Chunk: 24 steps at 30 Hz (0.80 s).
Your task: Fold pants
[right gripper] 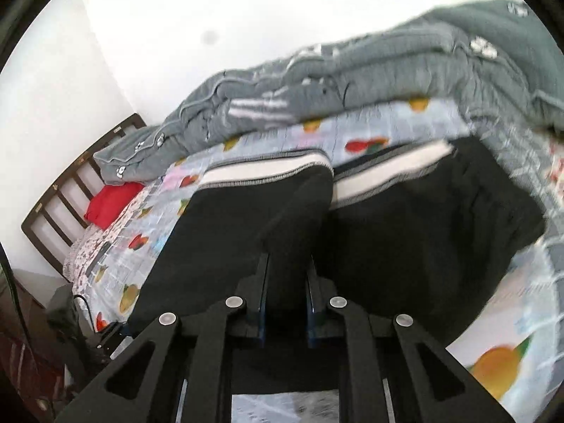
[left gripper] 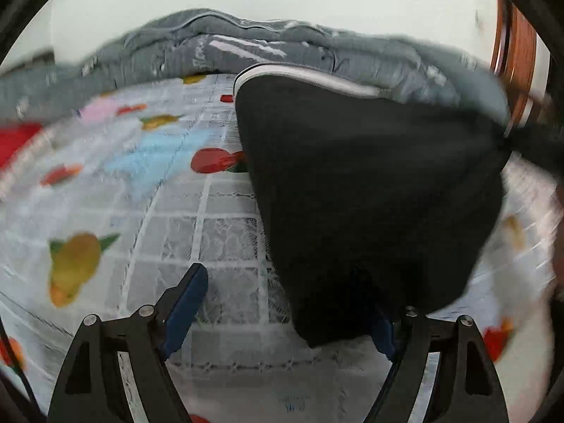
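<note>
Left wrist view: black pants (left gripper: 370,183) lie on a bed sheet (left gripper: 148,211) printed with fruit and a white grid, their white-striped edge toward a rumpled grey quilt (left gripper: 282,46) along the far side. The left gripper (left gripper: 282,306) stands wide open low over the sheet; its left blue pad is bare, while the near end of the pants drapes over the right one, with no squeeze on the cloth.

Right wrist view: the pants (right gripper: 423,239) spread across the same sheet (right gripper: 511,303), white waistband (right gripper: 268,172) turned toward the quilt (right gripper: 387,70). The right gripper (right gripper: 286,299) is closed on a raised fold of the black cloth. A red pillow (right gripper: 112,201) rests by the dark slatted headboard (right gripper: 60,204) at left.
</note>
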### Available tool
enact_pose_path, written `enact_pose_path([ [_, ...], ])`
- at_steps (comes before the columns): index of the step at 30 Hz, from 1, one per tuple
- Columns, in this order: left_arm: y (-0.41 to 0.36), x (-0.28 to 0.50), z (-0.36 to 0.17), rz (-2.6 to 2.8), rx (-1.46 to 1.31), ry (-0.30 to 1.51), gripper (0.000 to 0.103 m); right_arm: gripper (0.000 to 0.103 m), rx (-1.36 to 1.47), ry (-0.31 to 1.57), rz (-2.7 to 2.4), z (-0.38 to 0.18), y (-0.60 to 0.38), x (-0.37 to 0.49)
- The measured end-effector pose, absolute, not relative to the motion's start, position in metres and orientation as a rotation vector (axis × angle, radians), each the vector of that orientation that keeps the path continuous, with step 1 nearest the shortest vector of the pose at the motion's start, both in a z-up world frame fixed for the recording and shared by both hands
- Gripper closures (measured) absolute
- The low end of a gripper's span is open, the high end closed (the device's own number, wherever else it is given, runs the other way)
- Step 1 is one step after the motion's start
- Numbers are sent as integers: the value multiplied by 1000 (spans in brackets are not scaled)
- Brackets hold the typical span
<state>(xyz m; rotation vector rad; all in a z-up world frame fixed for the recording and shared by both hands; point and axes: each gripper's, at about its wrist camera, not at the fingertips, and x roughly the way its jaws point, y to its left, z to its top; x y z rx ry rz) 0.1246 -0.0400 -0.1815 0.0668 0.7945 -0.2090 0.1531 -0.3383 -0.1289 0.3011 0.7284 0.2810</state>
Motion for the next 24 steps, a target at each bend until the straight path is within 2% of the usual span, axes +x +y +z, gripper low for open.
enact_pose_path([
  [10,-62,128,-172,-262,25,810,16,91,259,565,93,-89,-435,140],
  [13,-75,124,-173,-272,56,801,15,91,194,573,-26,-112,-456,135],
  [17,-78,119,-173,-262,52,798,15,92,233,679,-79,-165,-478,139],
  [24,-55,92,-161,-378,-31,783,18,85,138,682,-155,-143,-466,132],
])
